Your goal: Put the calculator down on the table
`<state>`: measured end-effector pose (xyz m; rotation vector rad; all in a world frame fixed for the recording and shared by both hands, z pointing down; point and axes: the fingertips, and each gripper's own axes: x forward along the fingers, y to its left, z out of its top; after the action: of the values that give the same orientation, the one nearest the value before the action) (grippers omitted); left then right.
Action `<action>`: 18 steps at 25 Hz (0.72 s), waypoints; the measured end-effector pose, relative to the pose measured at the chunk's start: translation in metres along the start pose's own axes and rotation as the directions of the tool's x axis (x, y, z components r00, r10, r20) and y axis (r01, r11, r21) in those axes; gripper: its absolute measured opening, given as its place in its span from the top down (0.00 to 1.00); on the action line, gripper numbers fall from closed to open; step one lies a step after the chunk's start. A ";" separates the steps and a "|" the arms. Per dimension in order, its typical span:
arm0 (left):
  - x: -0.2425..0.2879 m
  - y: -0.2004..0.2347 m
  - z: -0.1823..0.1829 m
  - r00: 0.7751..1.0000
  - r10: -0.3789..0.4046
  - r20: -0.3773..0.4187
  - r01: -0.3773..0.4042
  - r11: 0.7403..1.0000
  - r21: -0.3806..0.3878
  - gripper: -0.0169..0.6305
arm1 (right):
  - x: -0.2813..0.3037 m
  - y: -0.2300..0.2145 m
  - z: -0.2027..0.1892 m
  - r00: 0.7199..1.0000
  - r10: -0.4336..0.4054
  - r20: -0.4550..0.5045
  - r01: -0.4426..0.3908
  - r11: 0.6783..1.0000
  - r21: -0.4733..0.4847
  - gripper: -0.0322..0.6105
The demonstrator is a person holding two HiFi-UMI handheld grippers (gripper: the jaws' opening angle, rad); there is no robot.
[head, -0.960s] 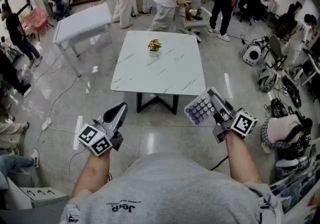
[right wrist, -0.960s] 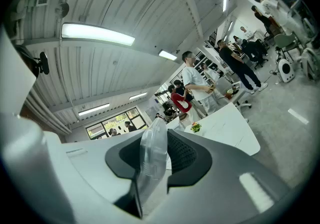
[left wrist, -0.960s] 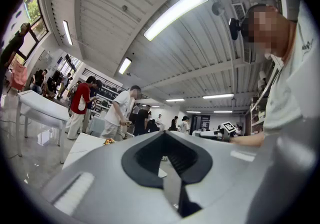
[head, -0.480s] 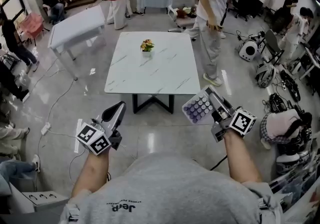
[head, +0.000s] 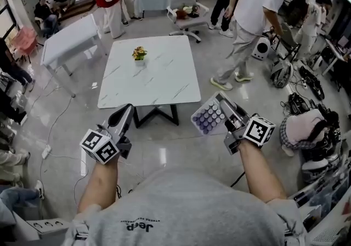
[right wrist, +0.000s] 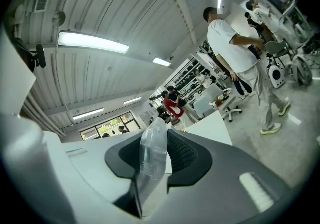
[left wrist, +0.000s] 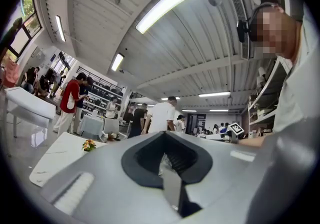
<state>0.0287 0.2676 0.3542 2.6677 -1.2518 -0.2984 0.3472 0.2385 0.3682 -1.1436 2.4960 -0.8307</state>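
Since a second ago, the person in white (head: pixel 253 14) has crossed from behind the table (head: pixel 148 77) to its right, and the table now sits further toward the upper left of the head view. I hold the right gripper (head: pixel 224 108) clamped on the calculator (head: pixel 208 118), which is off the table, just right of its near corner. The left gripper (head: pixel 125 116), lower left, is closed and empty.

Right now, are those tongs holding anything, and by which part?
The right tongs grip the calculator by one edge, with its keys facing up. The left tongs hold nothing.
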 end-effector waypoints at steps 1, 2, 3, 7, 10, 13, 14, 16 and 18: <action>0.006 -0.001 0.000 1.000 0.000 0.002 0.000 1.000 0.002 0.88 | -0.001 -0.006 0.003 1.000 -0.005 -0.001 0.005 1.000 -0.005 0.79; 0.012 -0.001 0.001 1.000 0.001 0.004 -0.001 1.000 0.006 0.88 | -0.002 -0.011 0.006 1.000 -0.007 0.000 0.007 1.000 -0.011 0.79; 0.018 0.000 0.002 1.000 0.004 0.005 -0.004 1.000 0.010 0.88 | -0.001 -0.015 0.009 1.000 -0.006 0.001 0.006 1.000 -0.014 0.79; 0.031 0.012 0.008 1.000 0.024 0.003 -0.024 1.000 0.017 0.88 | 0.012 -0.031 0.015 1.000 -0.001 0.000 0.001 1.000 -0.004 0.79; 0.038 0.035 0.012 1.000 0.023 0.007 -0.023 0.999 0.027 0.88 | 0.040 -0.037 0.015 1.000 0.006 -0.006 -0.006 1.000 0.007 0.79; 0.047 0.070 0.010 1.000 0.010 0.010 -0.010 1.000 0.015 0.88 | 0.075 -0.049 0.014 1.000 -0.011 -0.004 0.011 1.000 0.000 0.79; 0.050 0.085 0.009 1.000 0.005 0.011 -0.005 1.000 0.009 0.88 | 0.089 -0.053 0.014 1.000 -0.021 -0.004 0.021 1.000 -0.006 0.79; 0.058 0.118 0.011 1.000 0.001 0.013 -0.001 1.000 0.000 0.88 | 0.123 -0.054 0.014 1.000 -0.019 -0.002 0.019 1.000 -0.011 0.79; 0.071 0.155 0.016 1.000 -0.015 0.022 0.015 1.000 -0.009 0.88 | 0.162 -0.055 0.017 1.000 -0.020 0.004 0.020 1.000 -0.017 0.79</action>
<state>-0.0456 0.1137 0.3695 2.6742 -1.2337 -0.3352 0.2829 0.0804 0.3860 -1.1769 2.4967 -0.8129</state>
